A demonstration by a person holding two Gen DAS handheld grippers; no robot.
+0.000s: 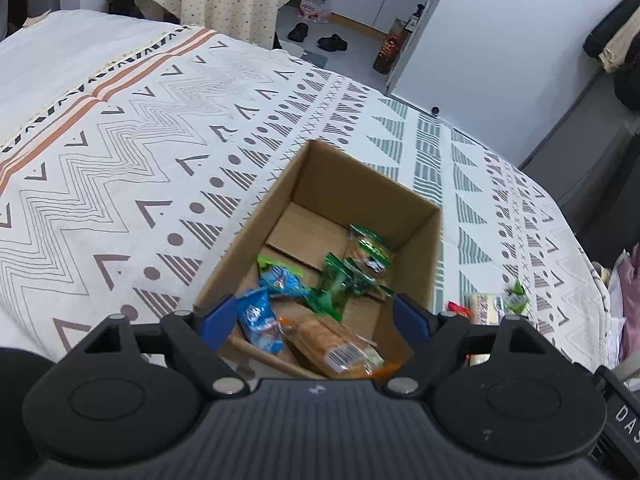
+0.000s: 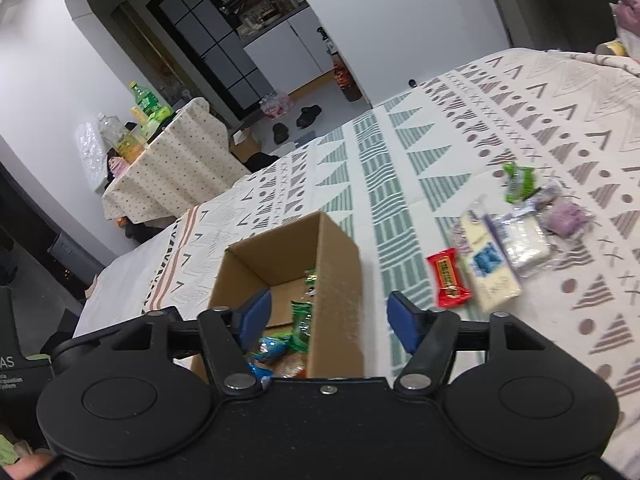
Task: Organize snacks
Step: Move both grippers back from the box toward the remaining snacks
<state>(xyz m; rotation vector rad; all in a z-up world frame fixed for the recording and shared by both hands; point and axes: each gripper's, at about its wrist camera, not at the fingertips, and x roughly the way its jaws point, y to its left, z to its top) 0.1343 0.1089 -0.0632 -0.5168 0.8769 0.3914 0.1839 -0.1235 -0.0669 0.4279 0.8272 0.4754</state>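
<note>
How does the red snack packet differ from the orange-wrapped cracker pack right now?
The red snack packet lies on the patterned cloth, outside the cardboard box; the orange-wrapped cracker pack already lies inside the box. The red packet is opaque with a yellow label; the cracker pack is see-through, showing its crackers and a barcode. The red packet looks smaller. Neither is held: both grippers are open and empty.

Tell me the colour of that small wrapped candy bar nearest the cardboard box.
Red, small wrapped candy bar; right wrist view.

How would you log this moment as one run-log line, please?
left gripper: open, over cardboard box | right gripper: open, empty | red snack: outside box, on bedspread
</note>
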